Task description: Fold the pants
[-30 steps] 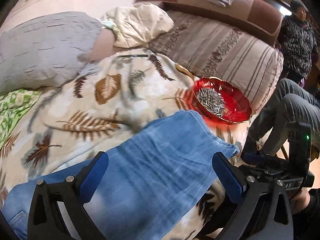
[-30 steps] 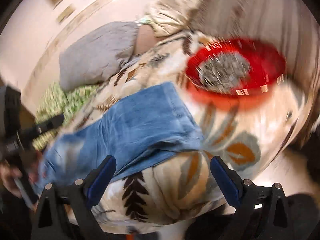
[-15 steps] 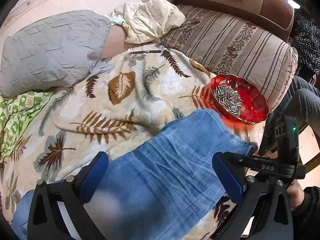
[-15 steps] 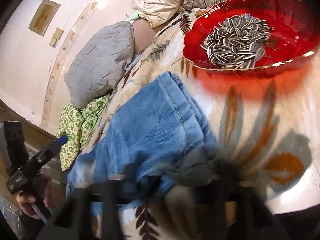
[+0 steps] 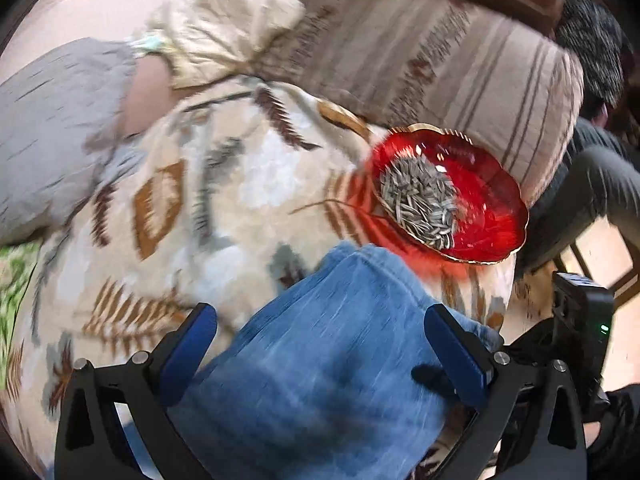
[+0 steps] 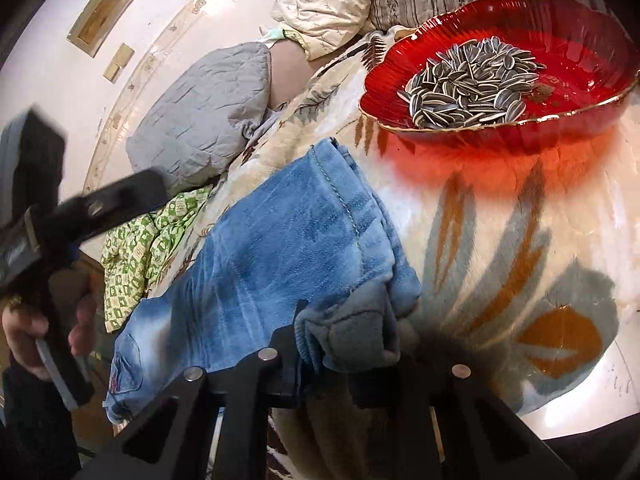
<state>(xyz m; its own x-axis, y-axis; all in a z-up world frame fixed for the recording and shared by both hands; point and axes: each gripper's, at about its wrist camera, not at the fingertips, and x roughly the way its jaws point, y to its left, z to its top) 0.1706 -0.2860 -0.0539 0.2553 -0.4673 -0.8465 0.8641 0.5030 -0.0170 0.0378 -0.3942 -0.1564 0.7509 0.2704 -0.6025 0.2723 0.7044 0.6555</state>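
I see the leaf-patterned blanket covering the sofa, with the blue pants lying lengthwise across it, their hem end nearest a red glass dish of sunflower seeds. My right gripper has just been closing its jaws, which now pinch the grey-lined hem corner of the pants. My left gripper hangs over the pants, jaws spread wide, gripping nothing.

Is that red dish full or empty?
Partly full: the red dish holds a heap of striped sunflower seeds on one side; the rest is bare.
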